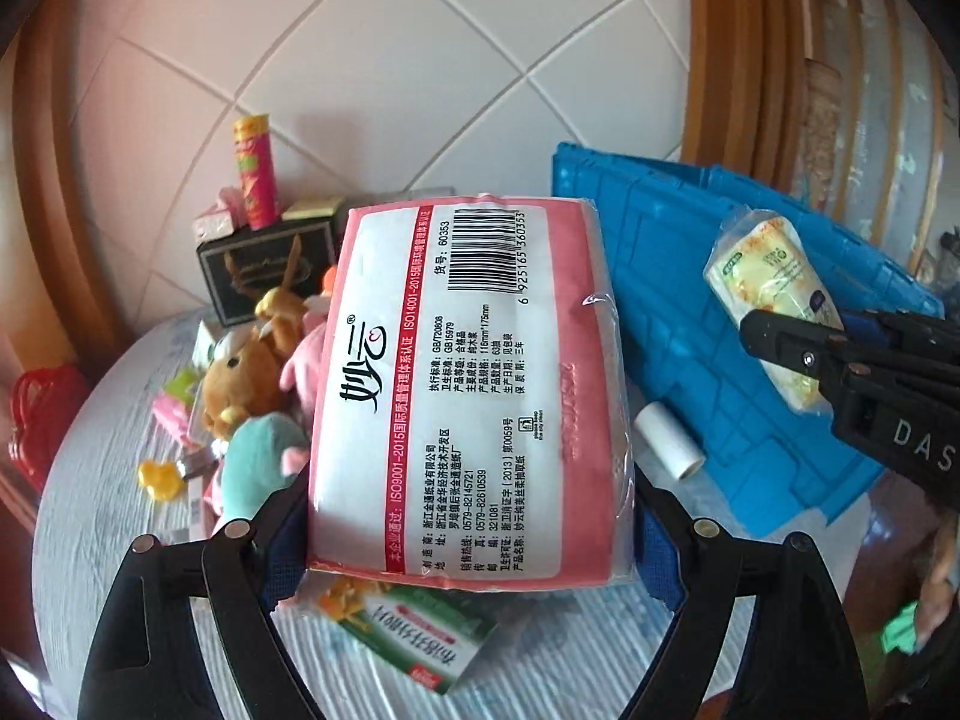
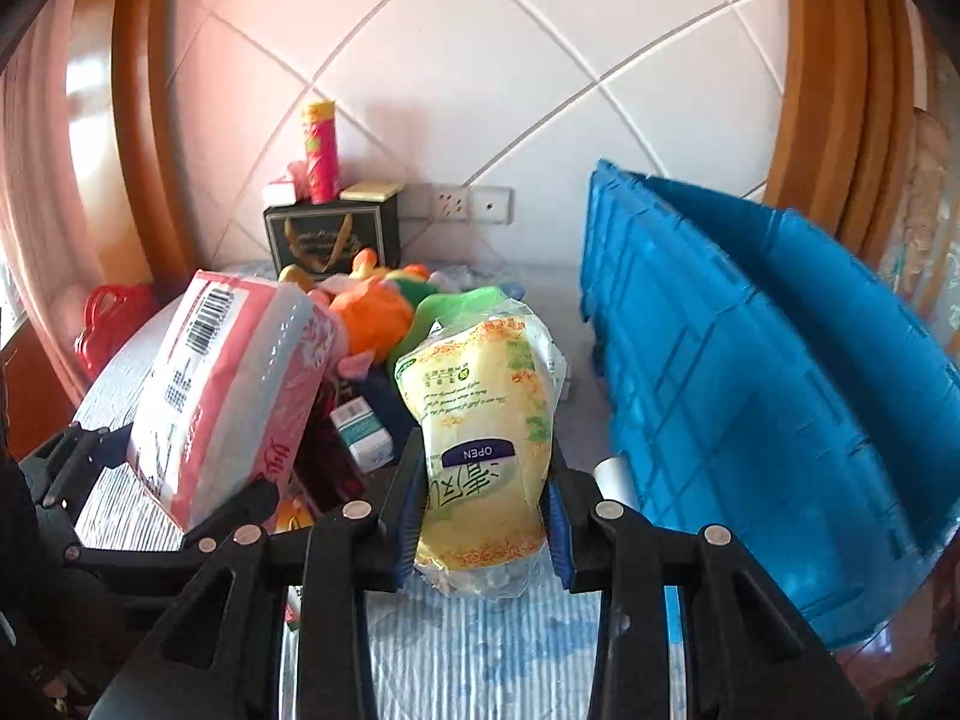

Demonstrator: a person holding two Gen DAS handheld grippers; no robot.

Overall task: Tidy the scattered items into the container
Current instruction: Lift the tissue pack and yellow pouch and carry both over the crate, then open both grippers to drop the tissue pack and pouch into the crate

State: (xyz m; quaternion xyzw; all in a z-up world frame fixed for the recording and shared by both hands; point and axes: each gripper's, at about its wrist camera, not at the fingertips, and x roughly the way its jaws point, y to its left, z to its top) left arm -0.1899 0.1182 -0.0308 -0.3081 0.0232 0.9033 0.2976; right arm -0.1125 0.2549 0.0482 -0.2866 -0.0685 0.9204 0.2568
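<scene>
Pink-wrapped tissue pack point(image 1: 468, 384) sits clamped in the wide-spread left gripper point(image 1: 474, 516), lifted above the striped table point(image 1: 90, 420); right gripper point(image 2: 486, 516) pinches the yellow tissue packet point(image 2: 480, 438), close beside the blue crate point(image 2: 768, 372); open tabletop between crate and toy pile point(image 1: 252, 372)

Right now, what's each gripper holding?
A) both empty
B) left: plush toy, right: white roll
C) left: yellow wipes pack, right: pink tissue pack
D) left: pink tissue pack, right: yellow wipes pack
D: the left gripper has its jaws clamped on the pink tissue pack, and the right gripper has its jaws shut on the yellow wipes pack, both lifted off the table beside the blue crate.
</scene>
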